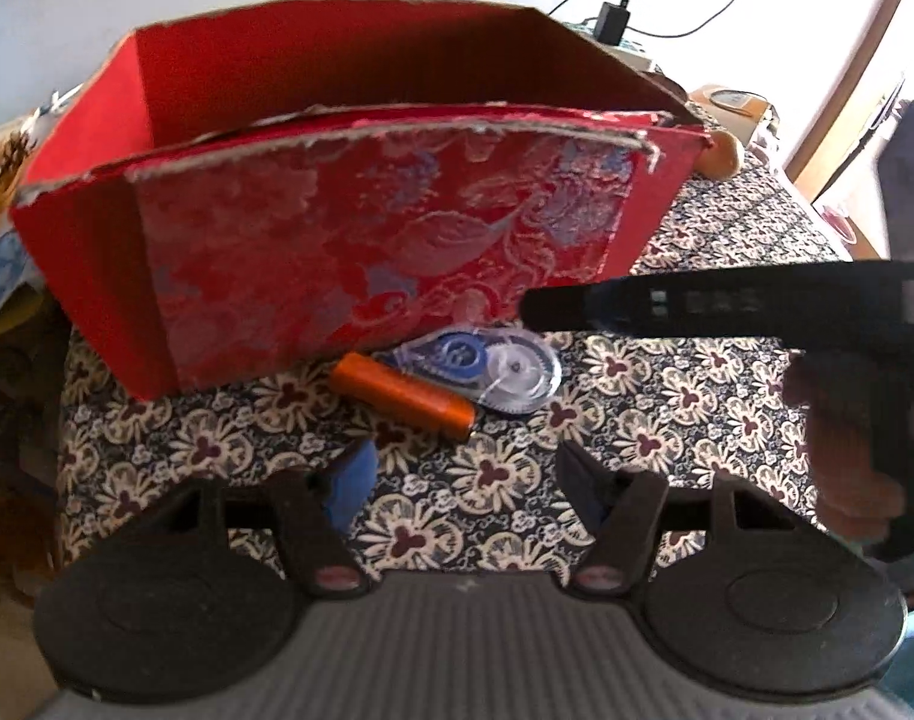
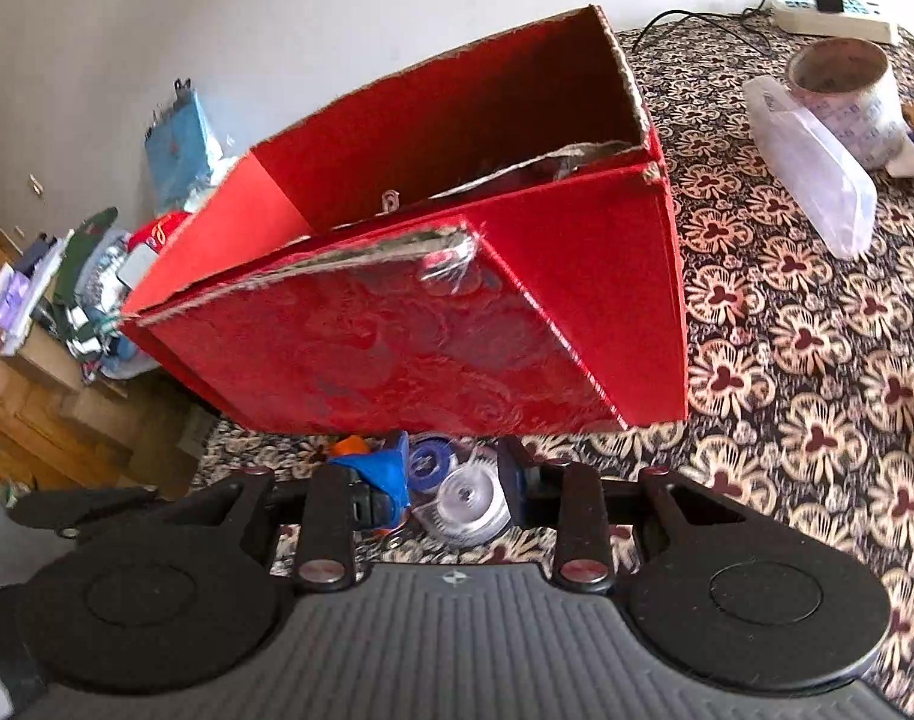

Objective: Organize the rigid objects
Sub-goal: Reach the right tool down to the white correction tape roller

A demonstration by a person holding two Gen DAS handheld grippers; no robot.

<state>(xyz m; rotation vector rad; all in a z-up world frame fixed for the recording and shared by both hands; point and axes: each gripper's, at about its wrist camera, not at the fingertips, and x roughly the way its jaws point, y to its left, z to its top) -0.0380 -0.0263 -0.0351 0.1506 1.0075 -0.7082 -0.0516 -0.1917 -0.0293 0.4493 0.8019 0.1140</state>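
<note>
Two small things: an orange tube [image 1: 402, 396], a smooth cylinder lying on its side, and a clear plastic tape dispenser [image 1: 493, 373] with a blue wheel and a toothed white wheel; they touch, just in front of the red box.
Box: red cardboard box [image 1: 361, 240], open on top, its front covered in glossy flowered brocade, its top edges torn and frayed; plain red inside.
Table: a table [image 1: 667, 396] under a dark cloth printed with cream flowers; the box stands near its left edge.
Left hand-held gripper [image 1: 466, 480]: spread, nothing between its blue pads, hanging above the cloth just short of the tube.
Right hand-held gripper [image 2: 454, 480]: spread over the tape dispenser [image 2: 466, 495]; the pads sit on either side of it, and whether they press on it cannot be told. The left view shows this tool as a dark bar reaching in from the right, a person's hand [image 1: 847, 468] gripping its handle.
Hidden: the box floor is out of sight in the left view; in the right view something crumpled lies inside, too dim to name. The tube is mostly covered by a blue pad in the right view.
Far side: a roll of clear tape [image 2: 847, 90], a clear plastic case [image 2: 811, 162] and a power strip [image 2: 835, 18] lie well apart from the box.
Open room: bare cloth to the right of the box and before the two small things.
</note>
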